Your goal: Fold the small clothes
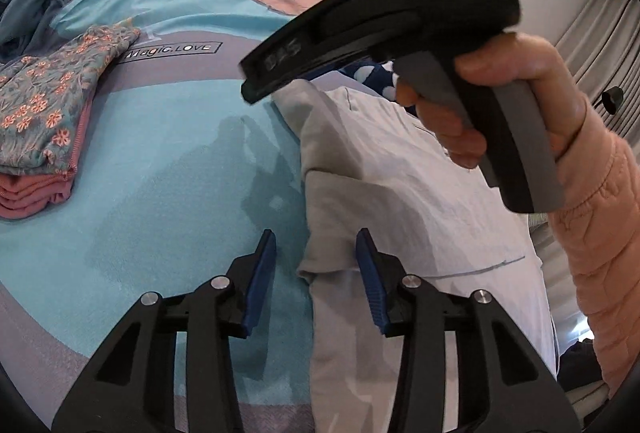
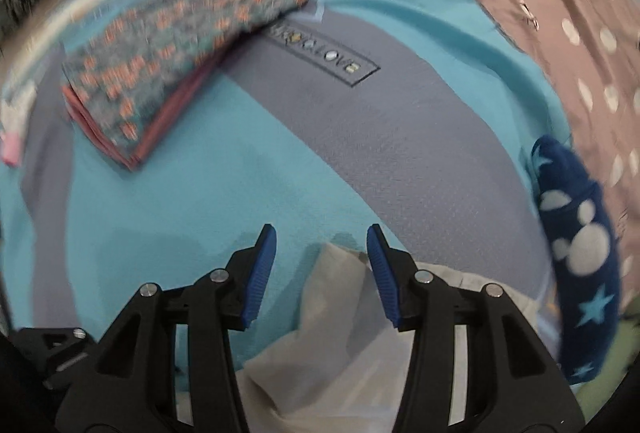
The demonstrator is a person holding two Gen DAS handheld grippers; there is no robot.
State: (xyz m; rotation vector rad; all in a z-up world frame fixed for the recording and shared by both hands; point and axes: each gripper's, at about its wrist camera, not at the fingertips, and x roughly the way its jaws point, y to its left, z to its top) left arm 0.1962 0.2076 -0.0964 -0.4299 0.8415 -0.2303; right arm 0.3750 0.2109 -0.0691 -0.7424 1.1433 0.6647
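Blue-padded left gripper [image 1: 316, 261] and right gripper [image 2: 321, 257], jaws apart, straddle a grey garment's [image 1: 384, 193] edge, seemingly to pinch it for folding.

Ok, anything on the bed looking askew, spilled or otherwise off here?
Nothing spilled or damaged. The pale grey garment lies rumpled and unfolded on the blue blanket, while the floral piece sits folded on a pink one. The right-wrist view is motion-blurred.
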